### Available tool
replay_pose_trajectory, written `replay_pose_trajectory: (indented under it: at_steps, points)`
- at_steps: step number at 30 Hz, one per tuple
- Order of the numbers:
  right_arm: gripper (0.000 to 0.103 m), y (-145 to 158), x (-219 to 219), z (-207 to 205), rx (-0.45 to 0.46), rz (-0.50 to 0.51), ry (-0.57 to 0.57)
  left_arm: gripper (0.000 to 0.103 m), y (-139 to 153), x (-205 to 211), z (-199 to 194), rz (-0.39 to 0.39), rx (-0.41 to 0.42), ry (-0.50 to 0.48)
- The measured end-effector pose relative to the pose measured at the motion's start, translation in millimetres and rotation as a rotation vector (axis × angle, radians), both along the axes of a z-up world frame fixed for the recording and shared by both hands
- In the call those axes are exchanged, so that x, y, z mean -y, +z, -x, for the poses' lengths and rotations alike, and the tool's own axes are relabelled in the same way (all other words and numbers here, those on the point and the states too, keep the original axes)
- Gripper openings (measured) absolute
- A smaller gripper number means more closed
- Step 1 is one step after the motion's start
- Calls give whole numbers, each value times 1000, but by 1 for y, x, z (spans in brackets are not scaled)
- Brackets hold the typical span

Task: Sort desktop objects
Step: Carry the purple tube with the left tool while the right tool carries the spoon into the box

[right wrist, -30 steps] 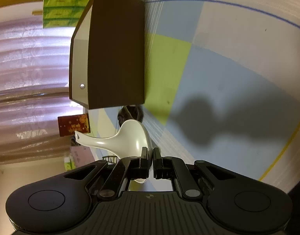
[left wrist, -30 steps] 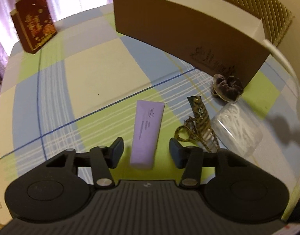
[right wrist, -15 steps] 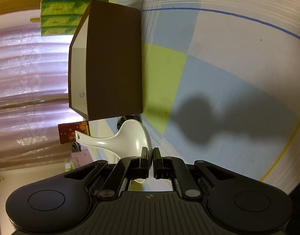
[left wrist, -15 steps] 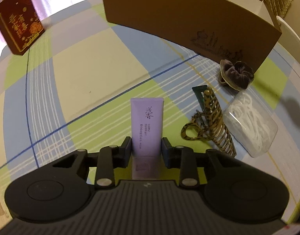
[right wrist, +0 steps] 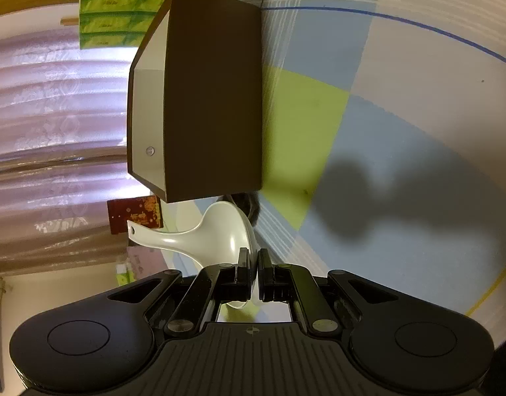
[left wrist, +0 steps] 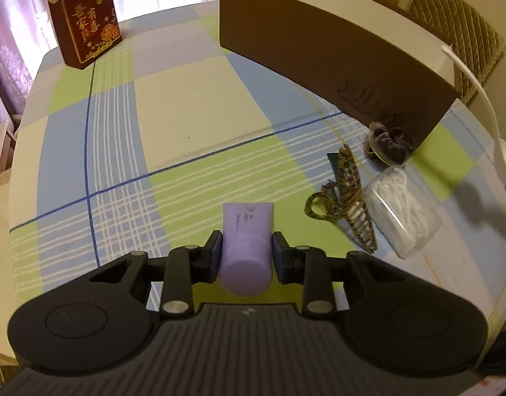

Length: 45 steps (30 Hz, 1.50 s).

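Each matte black plastic left gripper [left wrist: 246, 252] and right gripper [right wrist: 253, 275] shows a ribbed grey housing behind the fingers, a round embossed disc out to either side, silver screw heads on the linkage bars, and a small white emblem centred behind the pads

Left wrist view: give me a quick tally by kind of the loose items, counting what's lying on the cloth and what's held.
Purple tube, clamped in the left hand-held gripper: 1
Hair accessories, leopard claw clip and dark scrunchie: 2
Clear box of white picks: 1
White spoon, held at right: 1
Total: 5
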State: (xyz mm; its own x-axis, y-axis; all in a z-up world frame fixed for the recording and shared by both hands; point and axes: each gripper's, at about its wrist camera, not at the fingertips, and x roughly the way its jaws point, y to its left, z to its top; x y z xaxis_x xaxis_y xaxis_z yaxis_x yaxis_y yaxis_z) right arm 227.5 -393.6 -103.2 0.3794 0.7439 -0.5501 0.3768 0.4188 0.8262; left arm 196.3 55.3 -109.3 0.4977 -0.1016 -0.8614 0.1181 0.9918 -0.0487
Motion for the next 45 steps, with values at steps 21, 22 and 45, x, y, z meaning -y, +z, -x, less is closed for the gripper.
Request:
replay_pose_trajectory:
  at_steps: [21,22,45]
  points:
    - [1,0,9,1,13,-3,19,28,-26,28,6,-77,-134,-7]
    - [1,0,10,0,16,-3,19,28,-24,28,9,-77,-130,-4]
    - [1,68,-8,-95,203,30,-26,28,115,68,-68,-41,241,-86]
